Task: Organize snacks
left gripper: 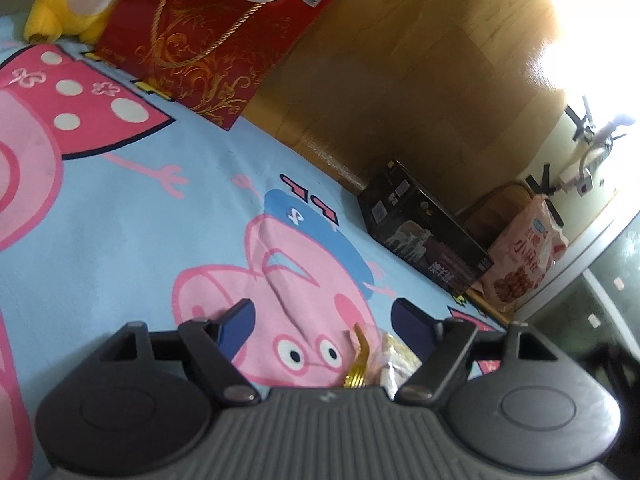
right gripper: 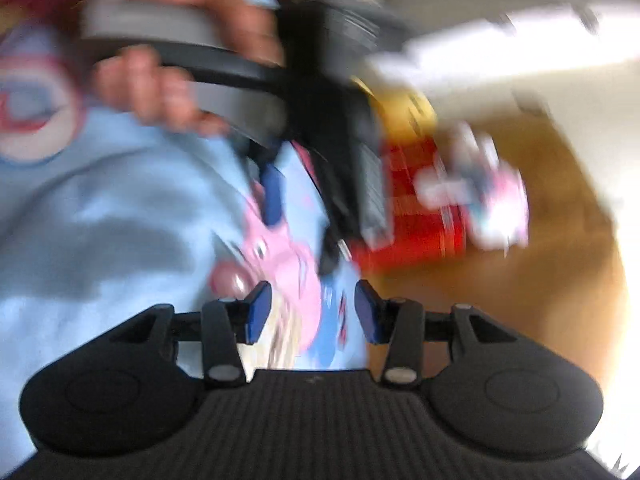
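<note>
Here, left gripper [left gripper: 326, 320] jaws apart over blue sheet [left gripper: 120, 216], clear snack bag [left gripper: 390, 364] w/ gold tie lying loose between them; right gripper [right gripper: 314, 312] also apart, nothing inside; view blurred.

On the blanket [left gripper: 120, 220], a gift bag [left gripper: 208, 40] stands at the far edge, with a plush toy [left gripper: 60, 0] to its left. Further right along that edge lies a box [left gripper: 424, 232], and a snack bag [left gripper: 524, 256] leans just right of it. A small packet [left gripper: 384, 364] lies nearest, between the left gripper's fingers [left gripper: 240, 320]. Beyond the blanket is floor [left gripper: 420, 60].
</note>
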### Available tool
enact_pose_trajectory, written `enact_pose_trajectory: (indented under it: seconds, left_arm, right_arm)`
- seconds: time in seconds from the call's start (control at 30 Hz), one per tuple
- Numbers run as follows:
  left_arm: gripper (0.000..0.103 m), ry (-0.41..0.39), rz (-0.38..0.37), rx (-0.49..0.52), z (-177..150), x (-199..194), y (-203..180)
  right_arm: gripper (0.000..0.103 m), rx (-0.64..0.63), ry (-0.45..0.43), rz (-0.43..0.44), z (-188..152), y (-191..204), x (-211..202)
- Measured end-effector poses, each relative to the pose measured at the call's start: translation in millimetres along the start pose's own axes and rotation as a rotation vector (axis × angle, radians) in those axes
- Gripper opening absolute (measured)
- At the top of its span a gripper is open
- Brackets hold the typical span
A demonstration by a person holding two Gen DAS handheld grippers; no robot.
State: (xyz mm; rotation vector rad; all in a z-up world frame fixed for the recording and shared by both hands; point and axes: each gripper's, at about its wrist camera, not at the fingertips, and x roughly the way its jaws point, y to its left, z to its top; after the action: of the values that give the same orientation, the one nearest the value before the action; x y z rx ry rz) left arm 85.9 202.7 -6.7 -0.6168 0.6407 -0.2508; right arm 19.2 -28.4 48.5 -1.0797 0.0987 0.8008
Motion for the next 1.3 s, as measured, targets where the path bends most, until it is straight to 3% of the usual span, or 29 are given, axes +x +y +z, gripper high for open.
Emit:
enact_pose_trajectory:
  seconds: [0.17,0.23,0.3,0.37,0.7,0.9,1.13,1.27,1.3]
  left_arm:
    - [0.079,0.025,-0.029,0.081,-6.9,5.5,-15.0]
    - [0.083,0.03,-0.073,0.103,-9.7,4.8,-20.3]
    - [0.088,0.037,-0.107,0.12,-11.9,4.5,-24.3]
    - [0.088,0.054,-0.106,0.136,-14.1,7.5,-28.0]
    - [0.096,0.111,-0.103,0.209,-21.9,15.7,-39.2]
    - [0.096,0.109,-0.114,0.191,-21.1,14.9,-36.2]
    - [0.096,0.083,-0.095,0.159,-18.5,13.1,-31.9]
    - [0.097,0.064,-0.093,0.12,-15.4,11.1,-26.1]
    - [0.096,0.067,-0.097,0.119,-15.2,11.7,-26.0]
  right_arm:
    - [0.053,0.725,0.078,0.148,-43.1,-59.3,-4.3]
    - [0.054,0.905,0.083,0.207,-61.1,-65.6,-3.7]
    - [0.057,0.977,0.091,0.246,-67.7,-63.0,0.2]
    - [0.064,0.996,0.114,0.272,-68.7,-55.9,6.1]
    - [0.071,0.943,0.149,0.254,-53.7,-38.8,25.9]
    - [0.091,0.981,0.155,0.216,-61.8,-37.9,38.5]
    - [0.089,0.969,0.145,0.226,-60.6,-38.2,40.3]
    - [0.065,0.942,0.101,0.245,-52.8,-34.0,39.1]
    - [0.065,0.932,0.096,0.241,-50.8,-32.5,39.2]
